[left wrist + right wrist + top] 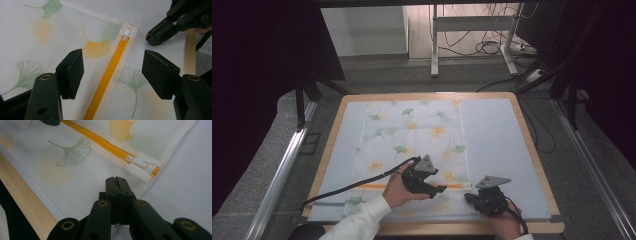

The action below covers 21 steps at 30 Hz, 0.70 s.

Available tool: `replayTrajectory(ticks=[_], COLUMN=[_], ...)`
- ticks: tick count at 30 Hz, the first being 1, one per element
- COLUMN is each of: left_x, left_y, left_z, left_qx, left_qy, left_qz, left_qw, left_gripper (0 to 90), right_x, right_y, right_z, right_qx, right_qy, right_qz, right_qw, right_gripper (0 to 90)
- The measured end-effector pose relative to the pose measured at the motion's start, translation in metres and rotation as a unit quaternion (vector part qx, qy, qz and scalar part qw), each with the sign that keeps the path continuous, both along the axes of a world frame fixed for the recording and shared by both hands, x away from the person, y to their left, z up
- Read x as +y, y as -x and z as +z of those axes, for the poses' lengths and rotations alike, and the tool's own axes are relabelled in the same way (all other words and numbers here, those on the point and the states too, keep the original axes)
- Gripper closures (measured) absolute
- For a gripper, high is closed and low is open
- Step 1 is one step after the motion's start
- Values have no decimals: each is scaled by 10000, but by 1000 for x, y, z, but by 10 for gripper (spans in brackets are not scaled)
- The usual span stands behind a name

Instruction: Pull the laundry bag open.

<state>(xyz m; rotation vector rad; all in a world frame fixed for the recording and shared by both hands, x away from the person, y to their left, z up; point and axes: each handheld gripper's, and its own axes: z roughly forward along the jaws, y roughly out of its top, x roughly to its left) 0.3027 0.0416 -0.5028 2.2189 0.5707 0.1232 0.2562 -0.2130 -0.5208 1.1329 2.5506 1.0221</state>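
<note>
- Table (532,145): light wooden rim, covered by a pale sheet (497,140) that reaches almost to every edge; a thin strip of wood shows along the near edge.
- Fabric bag (412,145): white mesh printed with green and orange ginkgo leaves, lying flat from the far edge to the near edge, left of centre. Bare sheet lies open on both sides, wider toward the right edge.
- Zipper (110,72): orange, running parallel to the near edge across the bag's near part; its white slider (127,32) sits at the end nearest the right edge.
- Left gripper (434,189): held over the bag near the near edge, pointing toward the right edge and tilted down. Jaws stand wide apart, one on each side of the zipper line, above the cloth and clasping nothing.
- Right gripper (116,181): low near the near right corner, pointing toward the bag. Jaws pressed together at the bag's right-hand edge, just beside the slider; cannot tell whether cloth is pinched between them.
- Left hand (397,192): wrapped around its gripper's body, white sleeve (362,220) entering over the near edge.
</note>
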Motion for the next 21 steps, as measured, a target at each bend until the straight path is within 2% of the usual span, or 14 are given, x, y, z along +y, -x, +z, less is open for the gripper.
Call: replayTrajectory(ticks=[2, 3, 9, 10, 11, 13, 18, 20, 21], left_x=[-2, -8, -21, -23, -24, -24, -27, -32, -32], left_y=[0, 1, -3, -6, -7, -11, -14, -13, -13], left_z=[0, 0, 2, 1, 1, 0, -3, -3, -3], left_qx=[-48, -118, -145, -24, -6, -25, 40, -121, -121], left_qy=[-78, -171, -239, -57, -23, -14, 69, -168, -168], left_qz=[-17, -119, -196, -155, -107, -10, 1, -79, -79], left_qw=[10000, 9997, 9994, 9999, 9999, 10000, 10000, 9998, 9998], left_gripper=[338, 337, 345, 347, 348, 354, 371, 369, 372], right_x=[0, 0, 0, 0, 0, -1, -1, -1, -1], right_y=[0, 0, 0, -1, -1, -1, -2, -2, -2], right_z=[0, 0, 0, 0, 0, 0, 0, 0, 0], right_qx=[3, 8, 6, 11, 21, 35, 49, 55, 55], right_qy=[16, 17, 27, 0, -6, -2, -27, -31, -31], right_qz=[10, 8, 33, 33, 35, 54, 48, 47, 47], right_qw=[10000, 10000, 10000, 10000, 10000, 10000, 10000, 10000, 10000], right_gripper=[882, 881, 880, 880, 880, 880, 880, 881, 881])
